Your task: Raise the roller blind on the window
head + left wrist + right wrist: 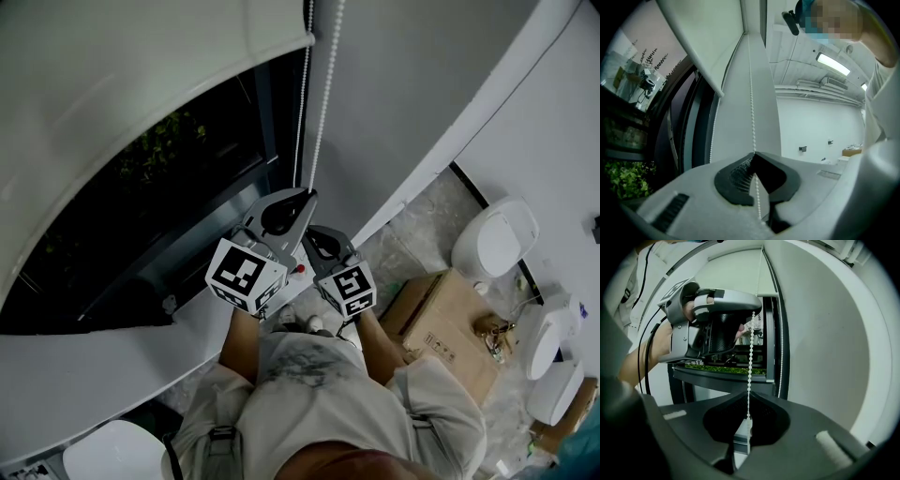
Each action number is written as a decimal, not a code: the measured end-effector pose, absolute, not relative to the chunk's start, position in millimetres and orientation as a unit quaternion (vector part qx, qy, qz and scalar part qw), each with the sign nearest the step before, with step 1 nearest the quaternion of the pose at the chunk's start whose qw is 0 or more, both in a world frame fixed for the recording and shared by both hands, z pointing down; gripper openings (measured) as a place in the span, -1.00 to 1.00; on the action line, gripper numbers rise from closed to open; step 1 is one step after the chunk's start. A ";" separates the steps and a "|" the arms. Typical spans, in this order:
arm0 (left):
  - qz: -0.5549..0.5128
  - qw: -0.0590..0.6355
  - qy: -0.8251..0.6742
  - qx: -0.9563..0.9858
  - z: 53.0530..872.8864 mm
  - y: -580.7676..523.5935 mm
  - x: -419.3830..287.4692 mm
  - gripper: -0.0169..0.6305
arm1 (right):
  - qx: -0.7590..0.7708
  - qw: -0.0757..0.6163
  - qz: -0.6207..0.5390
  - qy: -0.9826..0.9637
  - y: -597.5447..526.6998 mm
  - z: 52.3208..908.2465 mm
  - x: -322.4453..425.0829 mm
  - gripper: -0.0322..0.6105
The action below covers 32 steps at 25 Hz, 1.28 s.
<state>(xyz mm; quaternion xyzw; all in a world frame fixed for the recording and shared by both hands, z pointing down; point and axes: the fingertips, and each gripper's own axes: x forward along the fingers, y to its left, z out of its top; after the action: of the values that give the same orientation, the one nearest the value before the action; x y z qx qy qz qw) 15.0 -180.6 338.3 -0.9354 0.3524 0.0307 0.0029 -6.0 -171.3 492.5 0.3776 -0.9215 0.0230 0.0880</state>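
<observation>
Head view: the person stands at the window (141, 216) with both tools raised to the bead chain (324, 94) by the right side of its frame.
Roller blind: (141, 75) partly up. Its bottom rail crosses the upper glass, and the dark pane is bare below it.
Bead chain: two strands hang side by side. The one in hand runs taut from above into the tools, and the free strand (780, 357) hangs just beside it against the frame.
Left gripper: (754, 153) jaws are closed together on the strand, with beads pinched at the tips and trailing down through the hollow between the pads. This is the upper grip.
Right gripper: (748, 394) jaws are likewise closed on the same strand, just below the left one.
Step in hand: judged to be a hand-over-hand haul on the chain, with much of the blind yet to roll up.
Pull: best drawn straight down along the strand's own line, so the beads feed cleanly over the clutch overhead, which is out of view.
Regrip: open one tool only while the other holds. Move the open one up the strand, then close it with beads seated between the tips.
Risk: a sideways tug may jump the beads off the clutch. The thin chain can slip from a tip-only pinch. Catching the free strand as well would lock the loop.
Check: watch the bottom rail. If it goes down, the wrong strand is in hand; which strand raises the blind cannot be told from here.
</observation>
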 end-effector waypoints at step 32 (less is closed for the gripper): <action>-0.021 -0.078 0.348 -0.934 435.5 -170.1 19.5 -0.91 | 0.367 0.151 0.092 -0.913 -157.8 585.6 -1.2 -0.85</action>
<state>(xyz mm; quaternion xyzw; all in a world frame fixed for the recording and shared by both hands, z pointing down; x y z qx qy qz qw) 19.5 -170.1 435.5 -0.9340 0.3482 -0.0207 -0.0776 -1.2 -157.8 585.6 0.3673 -0.9132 0.0923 0.1508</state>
